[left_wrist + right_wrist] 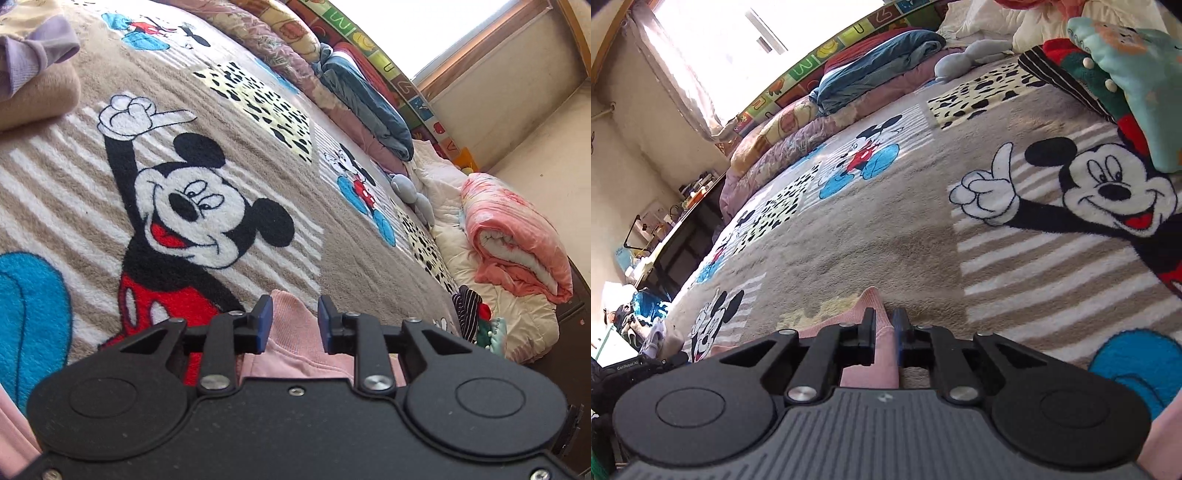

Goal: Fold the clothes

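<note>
A pink ribbed garment (291, 354) lies on the cartoon-mouse blanket (258, 122). In the left wrist view its edge runs up between the blue pads of my left gripper (295, 321). The jaws stand apart and the cloth is loose between them. In the right wrist view a corner of the same pink garment (871, 299) pokes up past my right gripper (884, 325), which is shut on the cloth. The rest of the garment is hidden under both gripper bodies.
Folded beige and purple clothes (33, 62) sit at the blanket's far left. A heap of striped, red and teal clothes (1126, 66) lies on the right. Rolled quilts (362, 103) line the wall, a pink quilt (517, 236) lies at the bed's end, and a cluttered desk (676, 221) stands beside the bed.
</note>
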